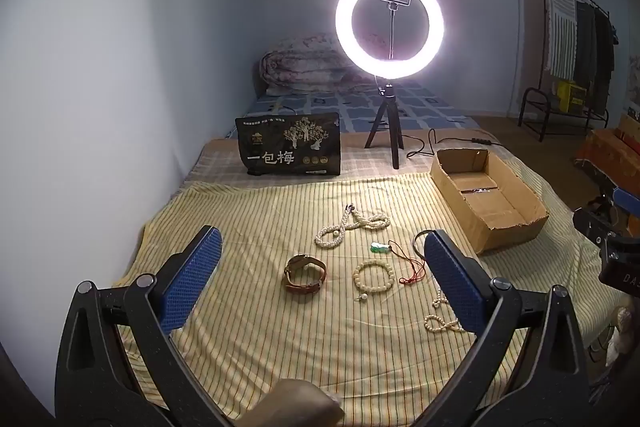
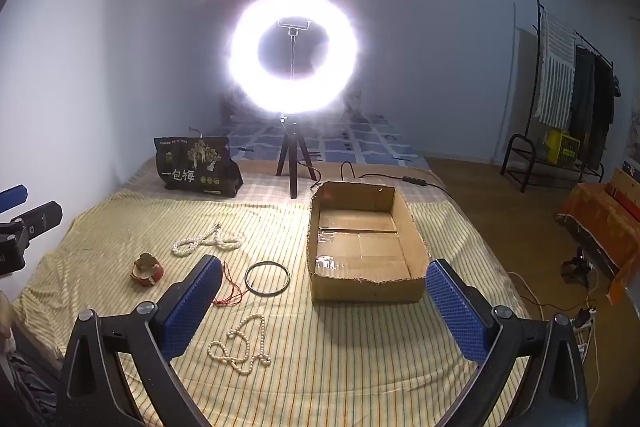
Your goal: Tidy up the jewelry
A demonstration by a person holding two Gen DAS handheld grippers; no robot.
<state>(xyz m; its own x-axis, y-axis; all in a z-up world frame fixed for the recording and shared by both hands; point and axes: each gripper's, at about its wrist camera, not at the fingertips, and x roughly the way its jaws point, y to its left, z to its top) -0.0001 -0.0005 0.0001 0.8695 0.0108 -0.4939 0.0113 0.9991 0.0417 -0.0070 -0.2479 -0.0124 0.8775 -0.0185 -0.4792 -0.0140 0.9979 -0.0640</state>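
On the yellow striped bedsheet [image 2: 360, 367]: open brown cardboard box [image 2: 416, 239], long axis running toward the lit ring light [image 2: 294, 51]. Left gripper [image 1: 320, 267] and right gripper [image 2: 324, 291] both spread wide, empty.

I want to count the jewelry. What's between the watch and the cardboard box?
The bead bracelet, green pendant and black ring, seen from the left wrist.
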